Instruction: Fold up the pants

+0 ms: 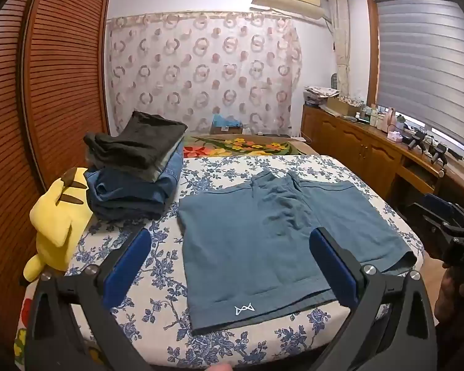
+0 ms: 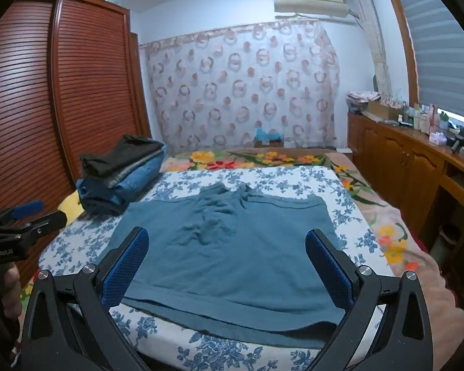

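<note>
Viewing order: left wrist camera first, then right wrist camera.

Left wrist, left gripper: jaws spread fully apart, nothing between the pads, hovering above the near hem of the pants.
Left wrist, pants: blue shorts lying flat and unfolded on the floral bedsheet, hems toward the camera, waistband at the far side, fabric wrinkled at the crotch.
Left wrist, folded clothes stack: on the bed left of the pants, apart from them; a yellow plush toy sits just beside it.
Left wrist, right gripper: visible at the right edge, beside the bed.

Right wrist, right gripper: jaws wide apart, empty, above the near edge of the pants.
Right wrist, left gripper: at the left edge, held by a hand; probably apart, though partly cropped.
Right wrist, stack: far left of the pants.
</note>
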Action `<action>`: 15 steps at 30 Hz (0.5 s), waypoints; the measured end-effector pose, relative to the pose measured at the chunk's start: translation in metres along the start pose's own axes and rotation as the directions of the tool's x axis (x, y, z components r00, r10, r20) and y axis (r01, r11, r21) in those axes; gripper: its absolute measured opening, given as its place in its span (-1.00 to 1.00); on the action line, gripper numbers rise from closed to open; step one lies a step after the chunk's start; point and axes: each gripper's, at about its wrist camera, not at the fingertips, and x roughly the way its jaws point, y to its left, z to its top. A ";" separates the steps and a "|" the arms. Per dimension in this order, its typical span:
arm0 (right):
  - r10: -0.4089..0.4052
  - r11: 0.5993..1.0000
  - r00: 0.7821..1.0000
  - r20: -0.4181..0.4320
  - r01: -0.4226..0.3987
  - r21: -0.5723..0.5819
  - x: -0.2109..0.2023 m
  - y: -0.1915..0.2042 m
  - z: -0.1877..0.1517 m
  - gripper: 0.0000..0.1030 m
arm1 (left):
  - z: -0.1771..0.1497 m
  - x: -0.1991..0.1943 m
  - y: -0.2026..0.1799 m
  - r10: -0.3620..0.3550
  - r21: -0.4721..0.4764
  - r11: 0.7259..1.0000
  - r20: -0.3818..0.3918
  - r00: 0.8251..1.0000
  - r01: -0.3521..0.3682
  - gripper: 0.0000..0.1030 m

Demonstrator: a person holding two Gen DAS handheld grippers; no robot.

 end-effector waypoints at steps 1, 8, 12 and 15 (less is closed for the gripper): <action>0.000 1.000 1.000 0.005 0.000 -0.001 0.000 0.000 0.000 1.00 | 0.000 0.000 -0.001 0.005 0.007 1.000 0.001 1.000 -0.005 1.00; -0.001 1.000 1.000 -0.003 0.001 -0.005 0.000 0.001 0.000 1.00 | 0.000 0.000 0.000 0.004 0.004 1.000 -0.002 1.000 -0.004 1.00; -0.002 1.000 1.000 -0.004 0.002 -0.003 0.001 0.001 0.000 1.00 | 0.000 0.000 0.000 0.003 0.002 1.000 -0.006 1.000 -0.003 1.00; -0.003 1.000 1.000 -0.003 0.003 -0.002 0.000 0.001 0.000 1.00 | 0.000 0.000 0.000 0.005 0.002 1.000 -0.006 1.000 -0.005 1.00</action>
